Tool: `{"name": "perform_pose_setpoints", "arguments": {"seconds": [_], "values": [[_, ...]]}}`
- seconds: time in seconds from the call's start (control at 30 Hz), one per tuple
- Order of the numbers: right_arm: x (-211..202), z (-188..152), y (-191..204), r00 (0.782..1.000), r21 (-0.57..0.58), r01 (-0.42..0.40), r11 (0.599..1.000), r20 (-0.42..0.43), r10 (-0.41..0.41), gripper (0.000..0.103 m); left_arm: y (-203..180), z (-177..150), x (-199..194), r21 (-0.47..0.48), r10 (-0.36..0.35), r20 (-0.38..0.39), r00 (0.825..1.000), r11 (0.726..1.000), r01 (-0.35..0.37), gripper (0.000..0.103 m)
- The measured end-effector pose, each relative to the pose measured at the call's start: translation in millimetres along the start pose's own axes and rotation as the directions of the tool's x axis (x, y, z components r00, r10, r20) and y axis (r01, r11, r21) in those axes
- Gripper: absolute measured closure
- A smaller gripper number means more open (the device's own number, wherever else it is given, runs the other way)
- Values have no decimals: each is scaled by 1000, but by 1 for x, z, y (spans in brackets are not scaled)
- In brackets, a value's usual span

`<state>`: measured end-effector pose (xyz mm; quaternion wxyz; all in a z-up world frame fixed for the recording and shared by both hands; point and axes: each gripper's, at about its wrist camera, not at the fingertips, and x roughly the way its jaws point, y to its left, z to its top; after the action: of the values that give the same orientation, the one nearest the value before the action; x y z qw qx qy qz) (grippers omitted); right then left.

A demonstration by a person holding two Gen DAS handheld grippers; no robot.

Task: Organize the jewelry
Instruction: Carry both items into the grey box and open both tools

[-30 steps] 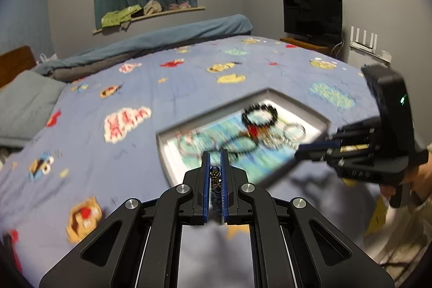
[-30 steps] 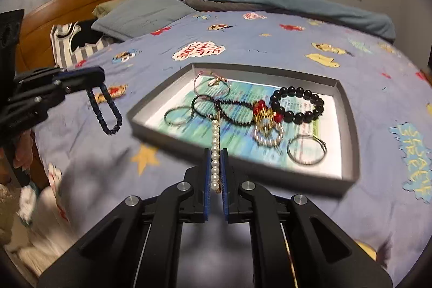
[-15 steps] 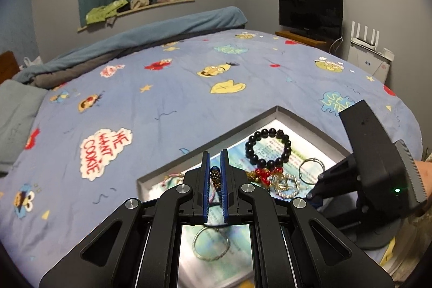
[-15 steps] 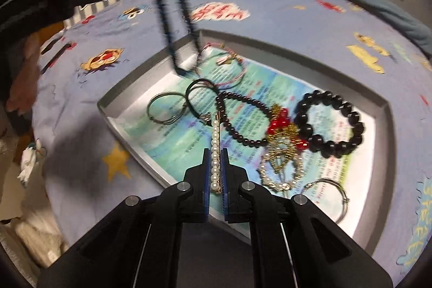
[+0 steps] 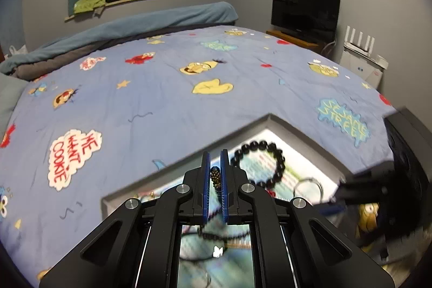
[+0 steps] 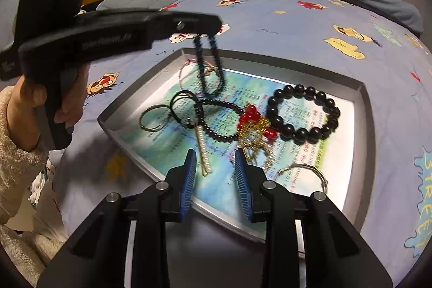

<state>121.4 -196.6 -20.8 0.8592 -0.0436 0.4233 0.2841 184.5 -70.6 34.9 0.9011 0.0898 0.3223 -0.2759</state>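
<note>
Jewelry lies gathered in the tray [image 6: 367, 109] on the bed: left hand-held gripper [image 5: 215, 180] pinches a dark bead strand [image 6: 209, 64] dangling at twelve o'clock, ready to drop, while right hand-held gripper [image 6: 214, 174] stands spread over the pearl strand [image 6: 202, 150].

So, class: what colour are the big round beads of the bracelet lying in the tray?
Black and glossy; the bracelet shows best in the right wrist view.

Both grippers are matte black plastic with angular, cut-out arms, round silver screw heads at the joints and ribbed blue pads lining the fingers. The left gripper [image 6: 208, 29] carries faint pale lettering along its side. The person's hand [image 6: 46, 104] is bare-skinned, emerging from a fuzzy cream-beige sleeve [image 6: 19, 153].
</note>
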Motion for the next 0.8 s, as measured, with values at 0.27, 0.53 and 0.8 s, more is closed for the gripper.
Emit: {"name": "perform_pose_setpoints", "arguments": {"seconds": [0.27,0.53,0.8], "values": [[-1,-4,-6,999,12,45,999,-2,-45,72,12,-16,59,-53,33,-179,983,998,-43,95],[-15,-9,-14,996,40,86,996,21,-87,64,17,-22,53,-65,52,-196,979,996,-66,56],[-60,-27,-12,991,85,116,990,54,-121,41,17,-21,-13,-111,77,-90,993,990,-87,23]]}}
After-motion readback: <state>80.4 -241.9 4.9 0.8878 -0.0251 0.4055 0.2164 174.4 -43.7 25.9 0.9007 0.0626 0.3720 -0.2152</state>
